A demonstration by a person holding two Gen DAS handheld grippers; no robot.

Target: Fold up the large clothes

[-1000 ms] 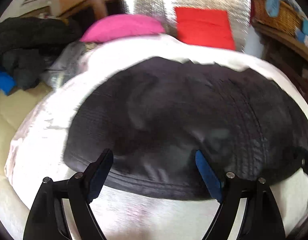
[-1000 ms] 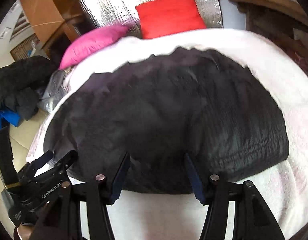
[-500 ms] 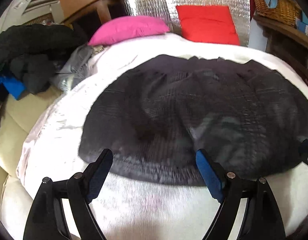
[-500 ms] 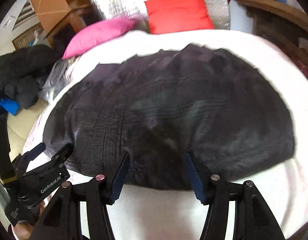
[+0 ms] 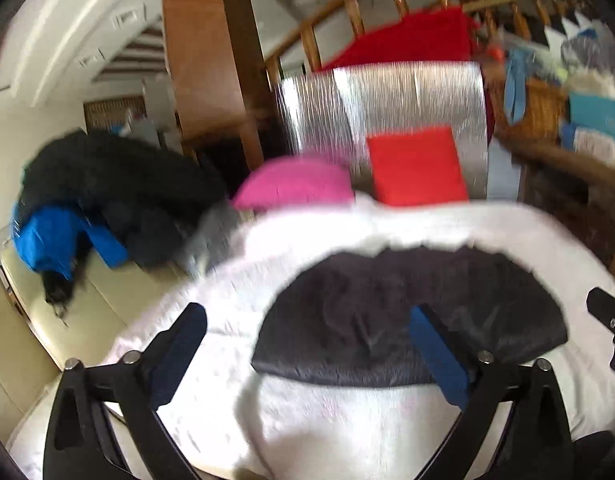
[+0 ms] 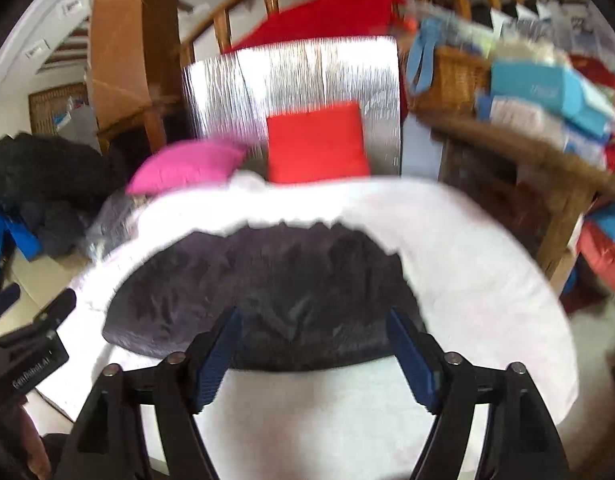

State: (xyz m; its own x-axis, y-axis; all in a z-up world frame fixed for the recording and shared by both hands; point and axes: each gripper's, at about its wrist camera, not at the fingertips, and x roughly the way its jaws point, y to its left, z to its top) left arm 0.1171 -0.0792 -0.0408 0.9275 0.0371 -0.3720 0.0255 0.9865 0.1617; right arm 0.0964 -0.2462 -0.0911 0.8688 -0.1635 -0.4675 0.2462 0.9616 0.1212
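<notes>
Left wrist view: folded dark garment flat on white blanket, beyond both just-widened, empty grippers: left gripper, right gripper.

Left tool, right tool, black arms, blue pads, silver screws

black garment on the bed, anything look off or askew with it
Nothing stands out. The black garment lies as a compact folded bundle on the white cover, apart from both open grippers. Blur hides finer creases.
</notes>
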